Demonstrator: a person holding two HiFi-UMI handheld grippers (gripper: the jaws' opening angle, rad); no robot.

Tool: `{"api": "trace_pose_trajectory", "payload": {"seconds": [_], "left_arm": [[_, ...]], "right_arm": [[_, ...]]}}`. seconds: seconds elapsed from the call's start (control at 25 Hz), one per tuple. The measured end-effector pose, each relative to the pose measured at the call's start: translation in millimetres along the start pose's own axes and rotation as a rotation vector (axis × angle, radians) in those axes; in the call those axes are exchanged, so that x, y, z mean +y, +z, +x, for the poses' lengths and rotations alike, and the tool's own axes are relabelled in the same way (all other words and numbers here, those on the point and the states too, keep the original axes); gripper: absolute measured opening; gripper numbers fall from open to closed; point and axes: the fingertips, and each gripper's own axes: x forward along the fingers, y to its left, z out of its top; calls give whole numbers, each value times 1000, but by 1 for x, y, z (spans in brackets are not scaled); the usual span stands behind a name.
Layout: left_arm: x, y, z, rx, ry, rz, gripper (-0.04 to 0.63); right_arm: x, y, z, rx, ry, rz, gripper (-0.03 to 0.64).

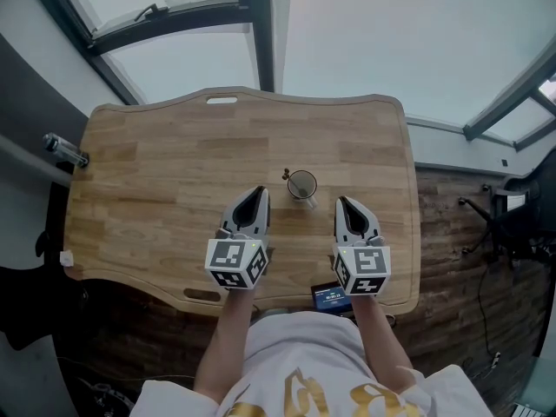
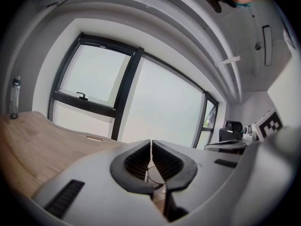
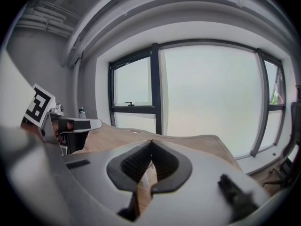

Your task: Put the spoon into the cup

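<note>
Holding both grippers shut and empty, just in front of the cup.
My left gripper point(image 1: 259, 195) and my right gripper point(image 1: 342, 203) are over the wooden table point(image 1: 156, 172), each with its jaws pressed together and nothing between them. The cup point(image 1: 302, 185) stands upright between their tips, slightly beyond them, touching neither. A small brown thing point(image 1: 286, 174) shows at its far-left rim; I cannot tell if it is the spoon.

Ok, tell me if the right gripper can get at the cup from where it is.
Probably yes. The cup stands just ahead and to the left of the right gripper, with only bare table between them. Its jaws are shut, so they would need to open first.
</note>
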Motion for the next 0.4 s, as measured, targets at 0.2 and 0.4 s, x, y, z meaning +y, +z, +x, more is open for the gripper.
{"api": "trace_pose_trajectory", "payload": {"seconds": [0.2, 0.4], "left_arm": [[1, -1, 3, 8, -3, 7, 21], [0, -1, 7, 12, -14, 13, 21]], "right_arm": [[2, 0, 2, 2, -1, 1, 31], [1, 2, 4, 1, -5, -1, 31]]}}
